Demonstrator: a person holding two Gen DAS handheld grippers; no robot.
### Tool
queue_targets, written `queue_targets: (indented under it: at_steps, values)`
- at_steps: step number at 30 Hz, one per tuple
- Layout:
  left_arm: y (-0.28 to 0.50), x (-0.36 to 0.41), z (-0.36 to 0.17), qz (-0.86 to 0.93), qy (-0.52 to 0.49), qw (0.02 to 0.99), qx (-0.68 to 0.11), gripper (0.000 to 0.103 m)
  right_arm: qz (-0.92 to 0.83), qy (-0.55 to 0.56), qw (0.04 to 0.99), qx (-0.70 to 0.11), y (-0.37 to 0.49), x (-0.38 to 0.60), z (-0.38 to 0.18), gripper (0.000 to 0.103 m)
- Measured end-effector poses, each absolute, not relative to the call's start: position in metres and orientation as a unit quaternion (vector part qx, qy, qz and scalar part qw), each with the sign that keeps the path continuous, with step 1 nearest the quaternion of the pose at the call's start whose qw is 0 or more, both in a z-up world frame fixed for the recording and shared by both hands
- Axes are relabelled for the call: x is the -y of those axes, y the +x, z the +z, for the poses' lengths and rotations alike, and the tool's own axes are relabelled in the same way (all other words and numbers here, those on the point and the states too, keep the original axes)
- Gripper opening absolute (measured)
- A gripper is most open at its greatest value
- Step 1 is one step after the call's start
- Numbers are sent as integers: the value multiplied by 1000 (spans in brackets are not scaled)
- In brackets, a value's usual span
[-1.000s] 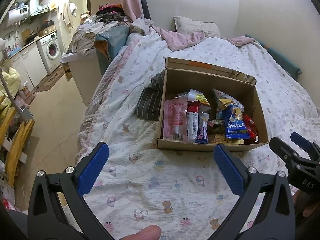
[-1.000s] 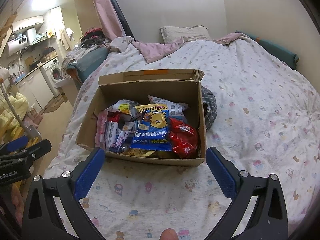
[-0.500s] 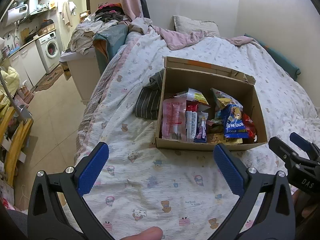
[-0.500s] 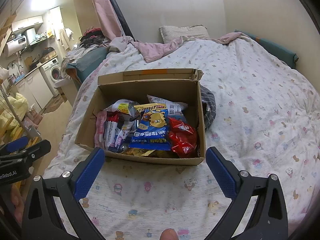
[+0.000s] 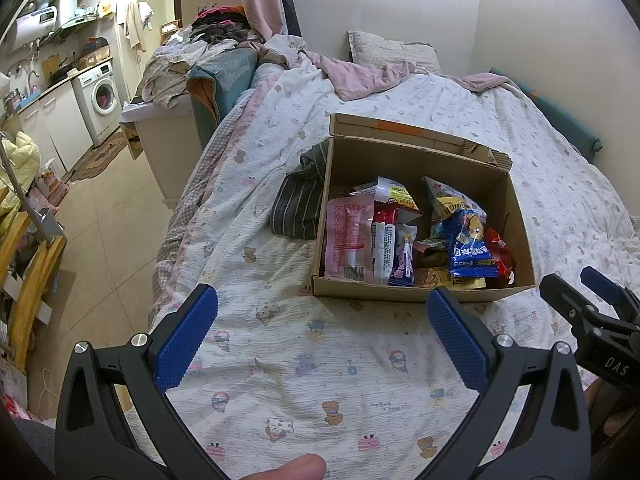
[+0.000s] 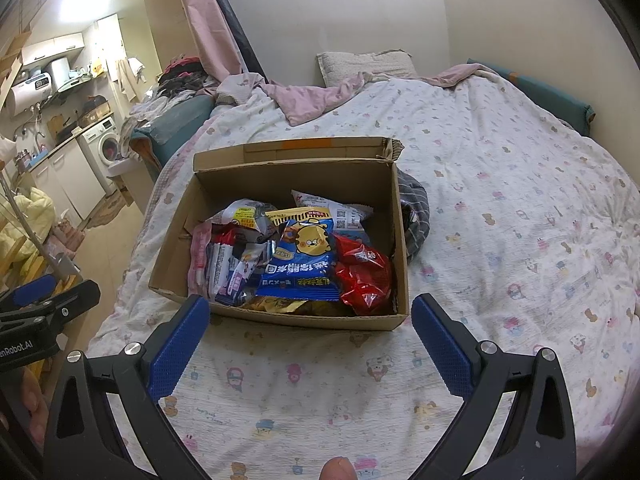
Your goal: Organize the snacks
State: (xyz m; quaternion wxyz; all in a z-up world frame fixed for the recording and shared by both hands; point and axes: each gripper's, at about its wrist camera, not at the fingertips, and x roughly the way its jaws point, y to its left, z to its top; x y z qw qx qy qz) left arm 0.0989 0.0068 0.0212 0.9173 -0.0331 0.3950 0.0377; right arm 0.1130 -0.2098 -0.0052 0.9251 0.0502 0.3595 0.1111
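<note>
Currently you hold the left gripper (image 5: 320, 336) and right gripper (image 6: 310, 338) spread wide and empty just short of the cardboard box (image 6: 320, 322), presumably staging a reach, with the snacks (image 6: 298, 258) heaped inside it.

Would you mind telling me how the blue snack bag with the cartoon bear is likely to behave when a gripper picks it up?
The blue snack bag looks puffy and crinkled, so it is probably light and would flex rather than stay stiff. Its glossy film may slip between the pads. It lies on top of other packets in the cardboard box, so lifting it might shift the red packet beside it.
</note>
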Motion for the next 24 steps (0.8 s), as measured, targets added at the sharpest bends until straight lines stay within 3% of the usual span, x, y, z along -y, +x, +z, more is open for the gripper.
queue_targets:
  at_steps: [24]
  values:
    - [97, -8, 21, 31, -41, 920, -389, 103, 105, 53, 926, -360, 112, 214, -5, 103]
